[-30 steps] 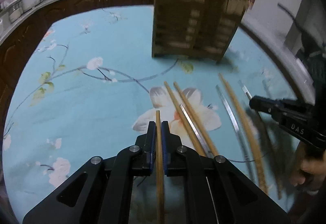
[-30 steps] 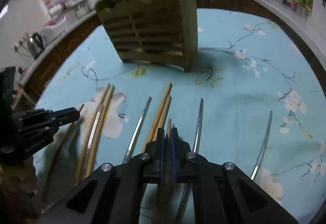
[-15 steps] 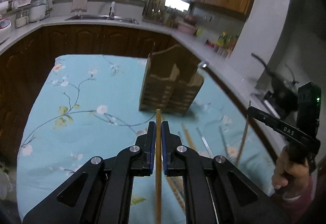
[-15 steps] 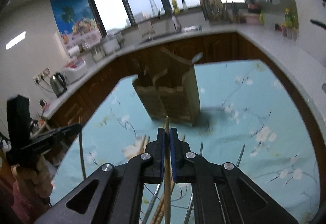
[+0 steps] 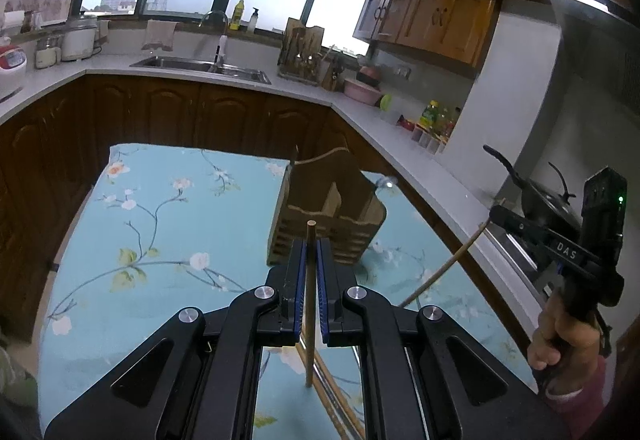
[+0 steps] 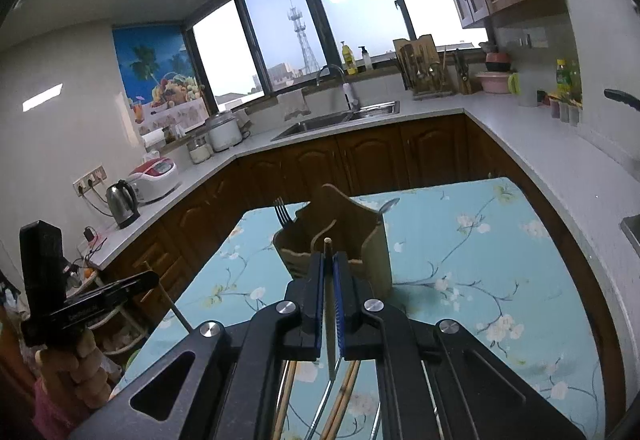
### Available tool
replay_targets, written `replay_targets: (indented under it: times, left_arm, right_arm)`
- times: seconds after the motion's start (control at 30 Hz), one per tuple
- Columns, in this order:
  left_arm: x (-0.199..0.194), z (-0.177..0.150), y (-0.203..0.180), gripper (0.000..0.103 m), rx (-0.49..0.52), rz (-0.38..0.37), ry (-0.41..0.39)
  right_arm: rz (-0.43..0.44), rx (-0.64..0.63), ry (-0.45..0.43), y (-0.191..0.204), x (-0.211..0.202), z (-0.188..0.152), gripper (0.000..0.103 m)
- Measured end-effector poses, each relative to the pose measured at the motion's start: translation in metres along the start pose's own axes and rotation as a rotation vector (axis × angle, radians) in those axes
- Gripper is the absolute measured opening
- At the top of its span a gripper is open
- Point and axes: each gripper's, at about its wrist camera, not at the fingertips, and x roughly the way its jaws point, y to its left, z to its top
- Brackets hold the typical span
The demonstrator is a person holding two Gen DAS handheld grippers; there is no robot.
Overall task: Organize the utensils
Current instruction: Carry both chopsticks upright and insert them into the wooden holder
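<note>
My left gripper [image 5: 310,246] is shut on a wooden chopstick [image 5: 308,320], held up above the teal floral table [image 5: 160,224]. The wooden utensil holder [image 5: 320,212] stands just beyond its tip. My right gripper [image 6: 328,258] is shut on another wooden chopstick [image 6: 330,320], also in the air, pointing at the holder [image 6: 372,260]. A fork [image 6: 282,212] and a spoon [image 6: 390,204] stand in the holder. Each view shows the other gripper off to its side: the right gripper [image 5: 494,210] with its chopstick [image 5: 440,276], the left gripper [image 6: 154,276] with its own.
Loose wooden chopsticks [image 6: 346,392] and metal chopsticks [image 6: 320,412] lie on the cloth under my grippers. Dark cabinets and a white counter [image 5: 400,144] wrap round the table, with a sink [image 5: 200,66], a kettle [image 6: 122,202] and a wok [image 5: 548,196].
Both grippers have risen from the table, each carrying a chopstick, and tilted upward. The holder and the loose chopsticks now sit lower and farther off in both views.
</note>
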Motion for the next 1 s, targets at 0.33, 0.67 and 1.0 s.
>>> replay_targets:
  times: [0.33, 0.67, 1.0]
  left_arm:
    - [0.002, 0.047, -0.005, 0.005, 0.011, 0.005, -0.094]
    - [0.018, 0.120, -0.011, 0.005, 0.026, 0.007, -0.231]
    - [0.087, 0.133, 0.008, 0.005, -0.036, 0.054, -0.271]
  right_arm:
    - [-0.008, -0.002, -0.048, 0.000, 0.008, 0.026, 0.005]
    - [-0.022, 0.016, -0.181, -0.005, 0.014, 0.086, 0.005]
    - [-0.069, 0.011, -0.182, -0.016, 0.067, 0.099, 0.005]
